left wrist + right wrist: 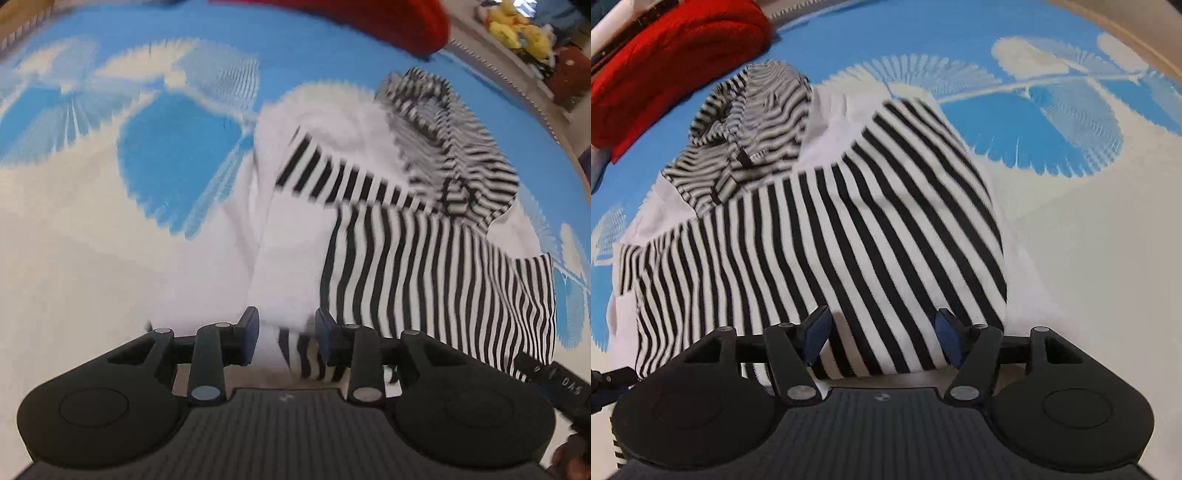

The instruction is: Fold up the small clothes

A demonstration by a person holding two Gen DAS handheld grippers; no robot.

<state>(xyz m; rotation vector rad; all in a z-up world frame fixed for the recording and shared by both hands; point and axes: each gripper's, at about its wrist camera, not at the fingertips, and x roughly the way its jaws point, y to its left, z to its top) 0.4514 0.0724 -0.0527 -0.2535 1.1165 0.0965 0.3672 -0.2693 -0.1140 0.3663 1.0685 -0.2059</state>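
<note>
A small hooded top (424,266) with black and white stripes and white panels lies partly folded on the blue and white leaf-patterned cover (166,147). Its hood (443,122) lies at the far end. My left gripper (287,332) stands over the near hem with its jaws apart. A fold of white and striped cloth sits between them, and the pads do not press it. In the right wrist view the striped top (831,229) fills the middle, with its hood (753,122) at upper left. My right gripper (882,332) is wide open just above the near striped edge, holding nothing.
A red cloth (672,48) lies bunched at the far edge of the cover (1071,240), also visible as the red cloth (388,18) in the left wrist view. Yellow plush toys (517,26) sit on a shelf beyond. A black part (546,373) pokes in at lower right.
</note>
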